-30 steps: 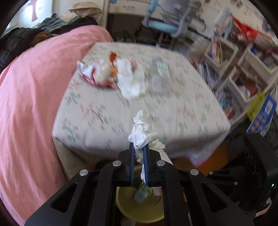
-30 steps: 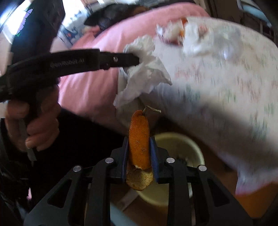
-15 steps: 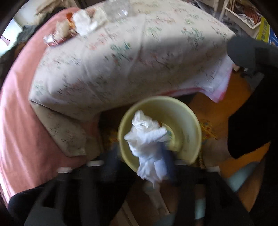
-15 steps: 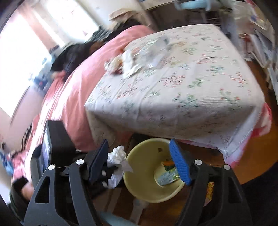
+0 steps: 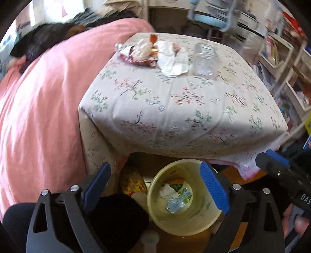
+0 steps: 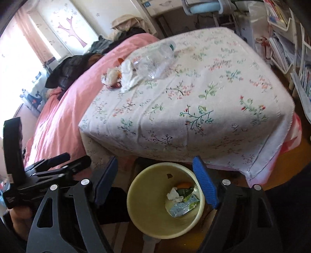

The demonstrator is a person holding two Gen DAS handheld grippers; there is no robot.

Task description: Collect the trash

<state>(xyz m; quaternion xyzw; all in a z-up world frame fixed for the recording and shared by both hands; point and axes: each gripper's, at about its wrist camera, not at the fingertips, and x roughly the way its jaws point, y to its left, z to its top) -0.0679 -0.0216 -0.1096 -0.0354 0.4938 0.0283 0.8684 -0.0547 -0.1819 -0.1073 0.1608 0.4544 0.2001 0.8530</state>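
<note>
A yellow bin (image 5: 206, 220) (image 6: 140, 204) stands on the floor in front of the table. In it lie a white tissue (image 5: 166, 191) (image 6: 174, 194), an orange peel (image 6: 184, 184) and a green wrapper (image 5: 177, 201). My left gripper (image 5: 155, 181) is open and empty above the bin. My right gripper (image 6: 155, 175) is open and empty above the bin too. On the far side of the floral tablecloth (image 5: 175, 109) lie a crumpled red wrapper (image 5: 136, 52) (image 6: 111, 77), white tissues (image 5: 173, 60) (image 6: 128, 77) and a clear plastic bottle (image 5: 205, 60) (image 6: 153, 58).
A pink bedspread (image 5: 38, 109) fills the left side. Shelves with books (image 5: 281, 64) stand at the right, a blue chair (image 5: 210, 17) behind the table. The other gripper shows at the right edge (image 5: 281, 169) and at the left (image 6: 38, 175).
My left gripper opened and dropped the white tissue into the bin. My right gripper let go of the orange peel, which now lies in the bin. Both grippers are tilted up toward the table.
</note>
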